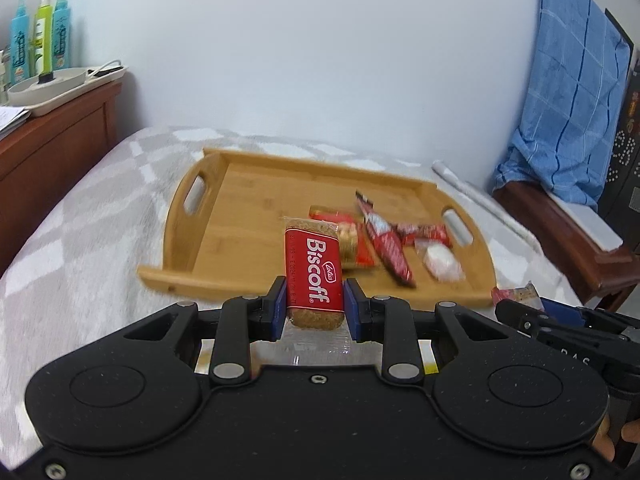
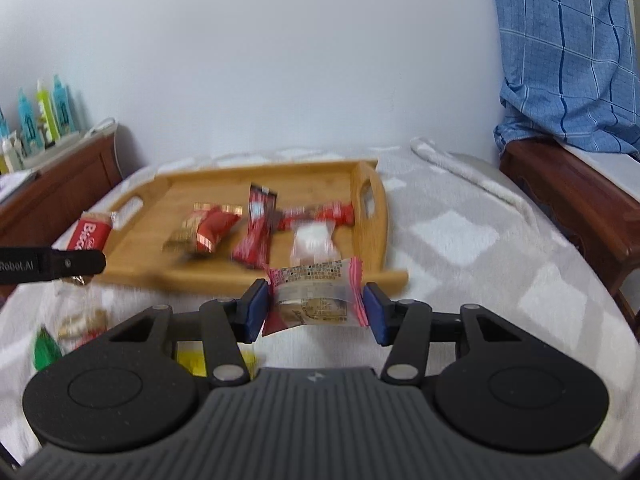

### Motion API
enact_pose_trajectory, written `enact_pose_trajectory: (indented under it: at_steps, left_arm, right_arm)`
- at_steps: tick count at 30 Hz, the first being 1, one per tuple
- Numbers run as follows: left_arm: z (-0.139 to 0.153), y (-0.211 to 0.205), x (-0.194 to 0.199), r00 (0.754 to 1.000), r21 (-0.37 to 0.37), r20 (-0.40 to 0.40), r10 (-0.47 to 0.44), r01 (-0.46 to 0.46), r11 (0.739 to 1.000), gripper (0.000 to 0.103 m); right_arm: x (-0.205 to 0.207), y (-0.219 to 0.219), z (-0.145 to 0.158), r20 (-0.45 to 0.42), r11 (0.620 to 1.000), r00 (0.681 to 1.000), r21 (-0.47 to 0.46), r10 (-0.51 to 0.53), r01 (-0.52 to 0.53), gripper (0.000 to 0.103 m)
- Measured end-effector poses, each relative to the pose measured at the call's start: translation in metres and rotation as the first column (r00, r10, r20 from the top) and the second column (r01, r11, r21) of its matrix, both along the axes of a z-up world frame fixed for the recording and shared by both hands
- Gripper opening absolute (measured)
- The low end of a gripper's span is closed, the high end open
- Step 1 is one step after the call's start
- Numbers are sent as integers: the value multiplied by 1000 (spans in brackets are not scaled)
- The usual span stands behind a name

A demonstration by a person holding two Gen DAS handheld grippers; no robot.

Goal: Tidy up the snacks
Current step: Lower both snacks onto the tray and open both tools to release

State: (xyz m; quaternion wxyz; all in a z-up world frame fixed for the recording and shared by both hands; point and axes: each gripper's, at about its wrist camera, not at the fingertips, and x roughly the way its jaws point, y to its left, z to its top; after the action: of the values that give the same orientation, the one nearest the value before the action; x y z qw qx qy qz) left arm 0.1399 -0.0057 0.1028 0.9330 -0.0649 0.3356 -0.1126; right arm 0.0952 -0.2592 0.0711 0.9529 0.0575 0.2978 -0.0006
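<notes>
Snacks lay mostly in the wooden tray (image 1: 208,240), which sat on the bed (image 1: 80,248) with its grey-and-white checked blanket. Wide bare blanket lay open to the tray's left and in front of it. Dark wooden furniture hemmed the bed on both sides, and a blue checked cloth (image 1: 572,92) hung over the right-hand piece. The tray's left half was bare board; its right half held a gold-and-red packet (image 2: 206,232), a long red stick pack (image 2: 256,228), a clear-wrapped white sweet (image 2: 312,240) and a small red wrapper (image 2: 320,214) near the right handle slot. A few loose wrappers, one green (image 2: 44,350), lay blurred on the blanket short of the tray.

Both grippers were held above the blanket just before the tray's near rim, tilted downward toward it. The left gripper (image 1: 315,304) had its jaws clamped on a Biscoff biscuit pack (image 1: 314,268), standing on end. The right gripper (image 2: 315,308) had its jaws pressed on a pink-edged snack packet (image 2: 316,296), crinkled between the pads.
</notes>
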Motion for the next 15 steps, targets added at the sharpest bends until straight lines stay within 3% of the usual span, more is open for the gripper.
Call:
enact_pose_trajectory:
  at_steps: [8,15]
  left_arm:
    - [21,-9,57,999,-49,-4,-32,31,998,27]
    - [21,-28,123,995,-98,-69,-66,59,993,27]
  right_arm:
    - [55,-8,25,21,999,1000,37,22,-23,55]
    - [127,-20,19,-63,994,996,96,57,-50,55]
